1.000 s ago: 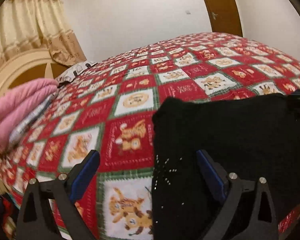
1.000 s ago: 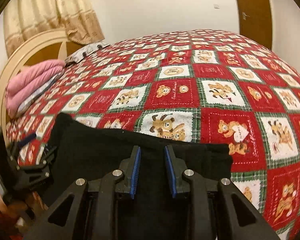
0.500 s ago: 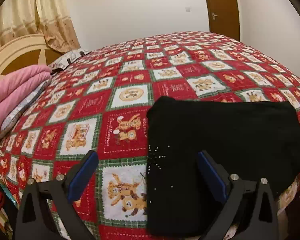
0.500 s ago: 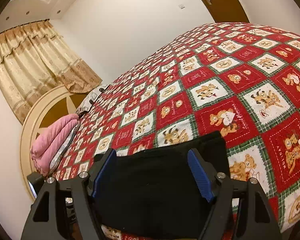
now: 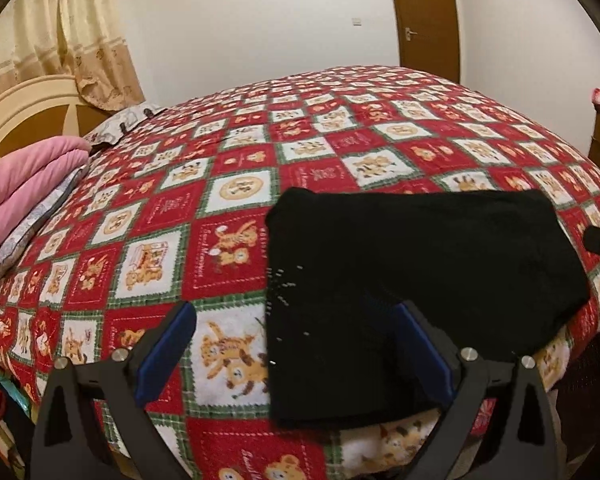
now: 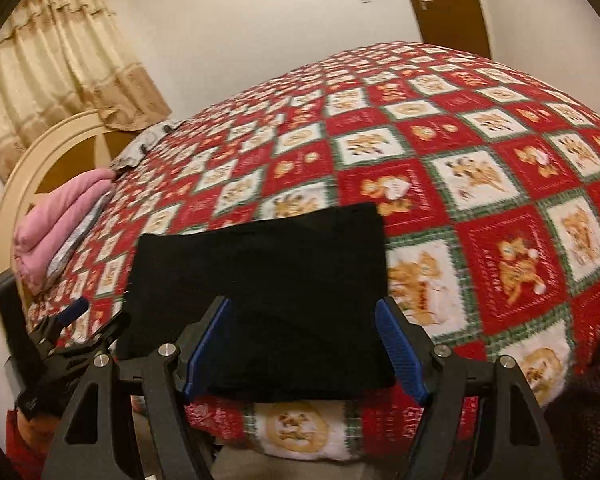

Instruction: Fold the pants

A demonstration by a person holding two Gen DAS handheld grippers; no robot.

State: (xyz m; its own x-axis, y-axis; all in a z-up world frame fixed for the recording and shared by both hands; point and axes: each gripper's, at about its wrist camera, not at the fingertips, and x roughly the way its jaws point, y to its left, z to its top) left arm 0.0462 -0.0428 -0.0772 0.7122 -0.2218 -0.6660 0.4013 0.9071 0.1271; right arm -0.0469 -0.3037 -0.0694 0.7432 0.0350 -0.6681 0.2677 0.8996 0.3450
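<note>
Where the bed's near edge curves into the lower middle of both views, the pants (image 5: 420,264) lie folded into a flat black rectangle, soft and matte, with a scatter of tiny pale specks near their left edge in the left wrist view. They rest on a plush quilt (image 5: 236,216) of red and white squares with bear prints and green plaid borders. The left tool (image 5: 292,344) stands released, its blue-padded jaws wide apart; one pad is over the quilt, the other over the pants. The right tool (image 6: 304,348) is released too, its jaws having just been opening, the pants seen between them but untouched. Folded pink bedding (image 5: 24,188) sits at the left by a cream arched headboard (image 5: 24,96). Beige curtains (image 6: 60,60) hang upper left; a brown door (image 5: 424,16) stands upper right.
</note>
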